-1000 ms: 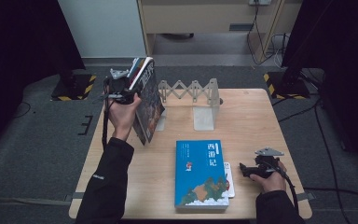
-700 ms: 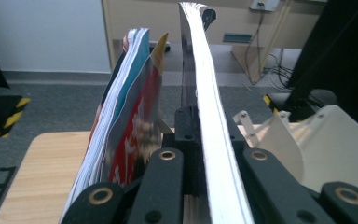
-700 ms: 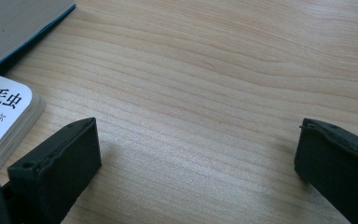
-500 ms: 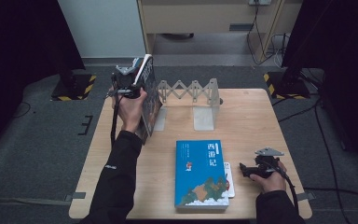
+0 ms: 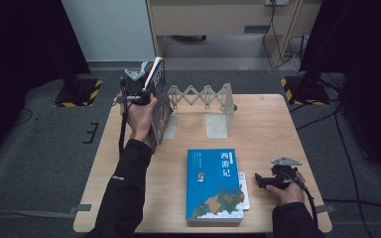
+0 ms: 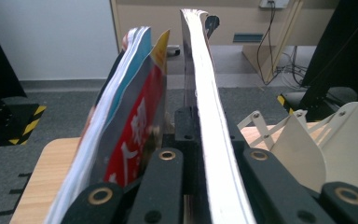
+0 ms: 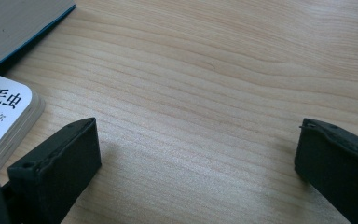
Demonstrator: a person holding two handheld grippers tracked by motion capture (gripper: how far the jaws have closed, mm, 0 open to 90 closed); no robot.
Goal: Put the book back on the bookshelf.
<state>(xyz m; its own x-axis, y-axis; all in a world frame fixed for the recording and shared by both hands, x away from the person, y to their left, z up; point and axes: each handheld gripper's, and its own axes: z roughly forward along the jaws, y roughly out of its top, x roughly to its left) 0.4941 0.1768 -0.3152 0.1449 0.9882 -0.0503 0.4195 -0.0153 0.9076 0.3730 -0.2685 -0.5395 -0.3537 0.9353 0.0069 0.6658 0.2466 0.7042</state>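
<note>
Left gripper [image 5: 146,91] is up off the table at the far left corner, clamped on a book [image 5: 159,101] held upright with its cover facing right. In the left gripper view the jaws are pinched on that book's white page edge [image 6: 209,140], and a second thinner book with a red and blue cover [image 6: 130,126] leans against the outside of the left jaw, so it looks like two are riding along, though I can't tell if the thin one is actually gripped.

Just to the right of the held book is the white accordion-style book rack [image 5: 203,96], standing along the far edge of the wooden table [image 5: 278,124]. Its near end plate sits right next to the book, nothing in between, and its other upright plate is further right.

Closer to the person, in the middle, a blue book with Chinese characters [image 5: 214,183] lies flat, stacked on a small white book [image 5: 245,191] that pokes out on its right side.

Far right, the right gripper [image 5: 265,181] rests low on the table, jaws spread wide over bare wood, holding nothing. The right gripper view has the white book's corner [image 7: 4,112] just beside its left jaw.
</note>
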